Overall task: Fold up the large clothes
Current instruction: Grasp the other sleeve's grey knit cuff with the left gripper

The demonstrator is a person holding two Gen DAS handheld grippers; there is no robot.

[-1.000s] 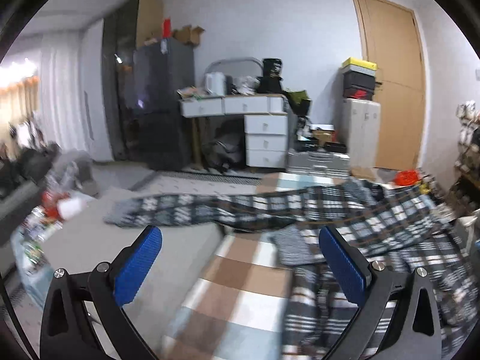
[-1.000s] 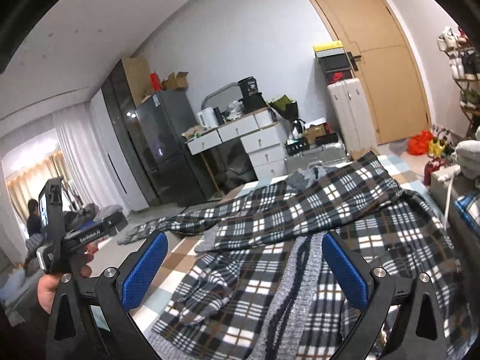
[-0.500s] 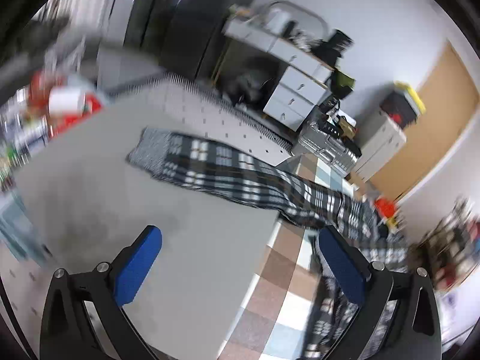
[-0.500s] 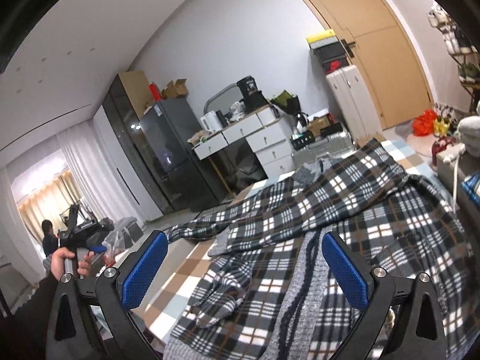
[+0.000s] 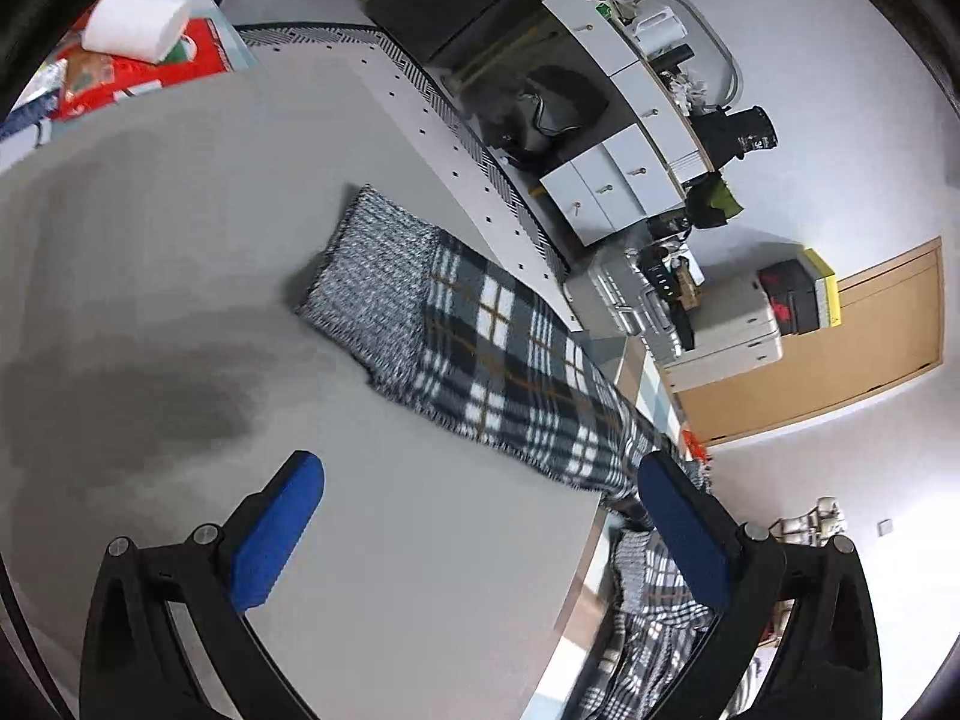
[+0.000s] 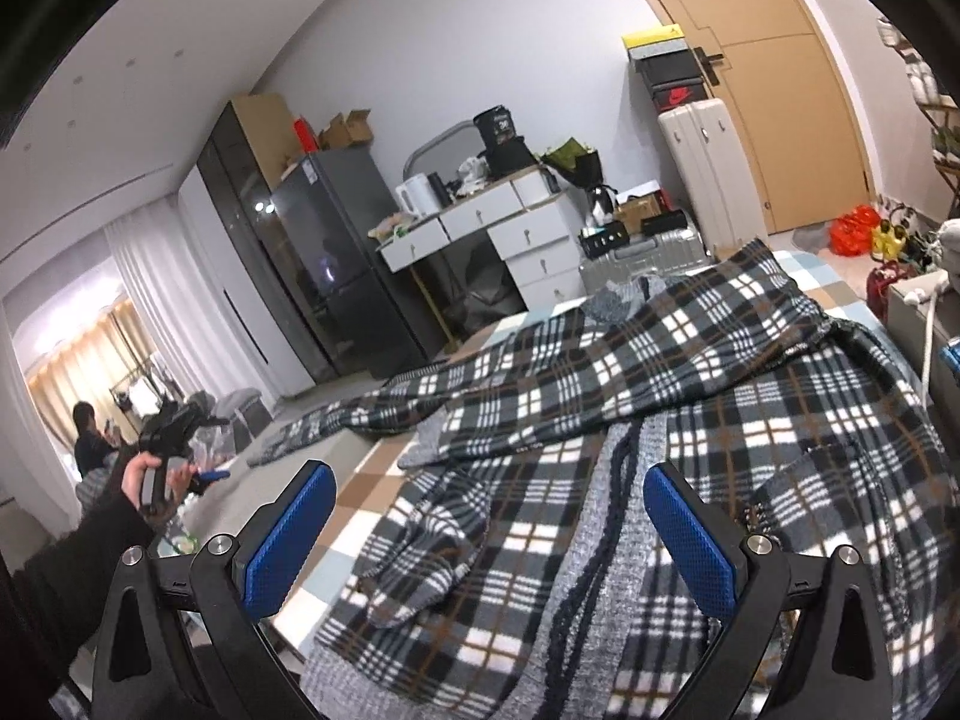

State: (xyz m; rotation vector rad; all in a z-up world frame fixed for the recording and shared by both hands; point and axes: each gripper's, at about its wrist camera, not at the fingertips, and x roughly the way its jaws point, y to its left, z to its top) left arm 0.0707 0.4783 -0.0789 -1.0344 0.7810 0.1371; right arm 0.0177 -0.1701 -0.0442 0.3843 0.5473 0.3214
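Your left gripper [image 5: 480,516] hangs released over the grey table [image 5: 180,210], with the plaid jacket's sleeve [image 5: 480,336] lying at its 12 o'clock. Your right gripper [image 6: 489,519] is released too, above the plaid jacket [image 6: 690,420] spread on the checked bedcover [image 6: 372,510].
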